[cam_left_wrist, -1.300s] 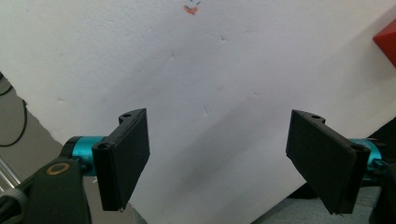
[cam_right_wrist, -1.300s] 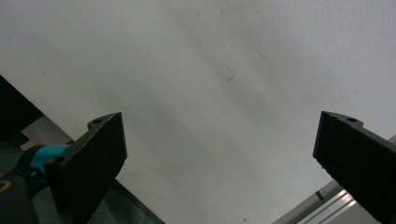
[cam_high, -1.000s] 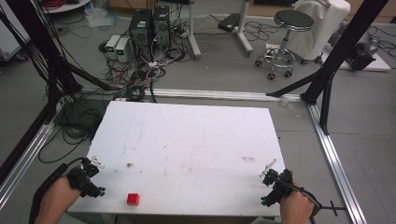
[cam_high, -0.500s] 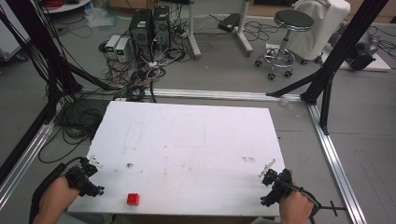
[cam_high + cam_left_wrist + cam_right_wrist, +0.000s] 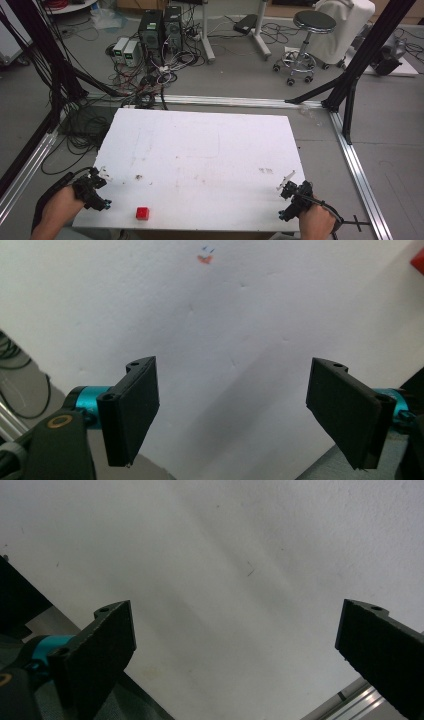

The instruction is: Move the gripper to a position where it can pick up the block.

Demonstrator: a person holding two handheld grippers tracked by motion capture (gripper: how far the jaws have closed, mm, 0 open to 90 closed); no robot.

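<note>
White table, red block (near edge), both tongs agape

Two hand-held grippers, one low at each side, both with jaws wide apart.

The left hand comes up from the bottom left of the high view and holds the left gripper, which points forward and to the right. The right hand rises at the bottom right with the right gripper angled forward and to the left. Each gripper view shows its black jaws spread, nothing between them.
</note>
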